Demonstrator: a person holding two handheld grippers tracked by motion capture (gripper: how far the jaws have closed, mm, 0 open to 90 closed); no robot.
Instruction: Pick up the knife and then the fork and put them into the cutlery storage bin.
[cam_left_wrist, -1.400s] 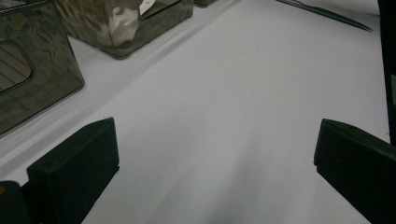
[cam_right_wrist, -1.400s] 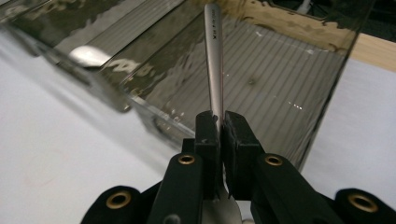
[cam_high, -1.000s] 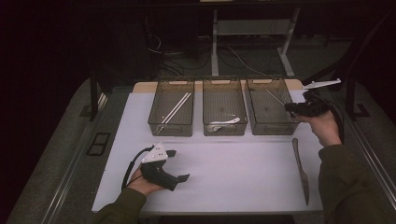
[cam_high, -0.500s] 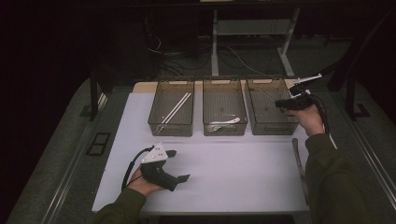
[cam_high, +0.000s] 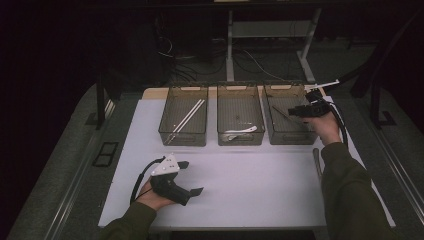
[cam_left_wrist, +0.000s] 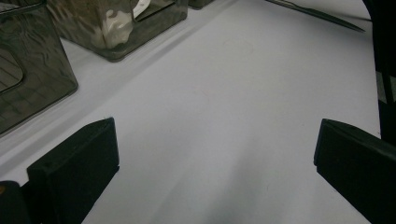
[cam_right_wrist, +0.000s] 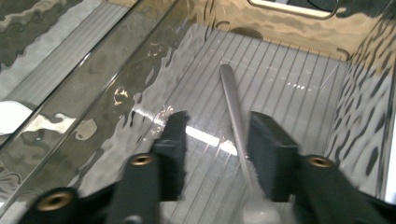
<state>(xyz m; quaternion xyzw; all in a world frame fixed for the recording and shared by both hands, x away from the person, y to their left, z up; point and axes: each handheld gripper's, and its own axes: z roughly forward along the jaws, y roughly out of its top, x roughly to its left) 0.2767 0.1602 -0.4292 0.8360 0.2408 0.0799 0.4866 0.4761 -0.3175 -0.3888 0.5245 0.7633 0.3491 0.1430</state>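
Note:
My right gripper hangs over the right-hand clear bin, reaching into it from the right. In the right gripper view its jaws stand apart, having just been opening. A grey utensil handle lies between them on the ribbed bin floor, close to the right jaw, and the pads do not press on it. Near the front left of the white table my left gripper rests in the person's hand. Its jaws are wide open over bare table with nothing between them.
The left bin holds white chopsticks, and the middle bin holds a white spoon. A grey knife lies on the table at the right, beside the right forearm. The white mat reaches the front edge.
The right hand has moved left and down from beside the right bin to over it. Its jaws have parted, and the grey utensil now lies in the bin. The left gripper has stayed still.

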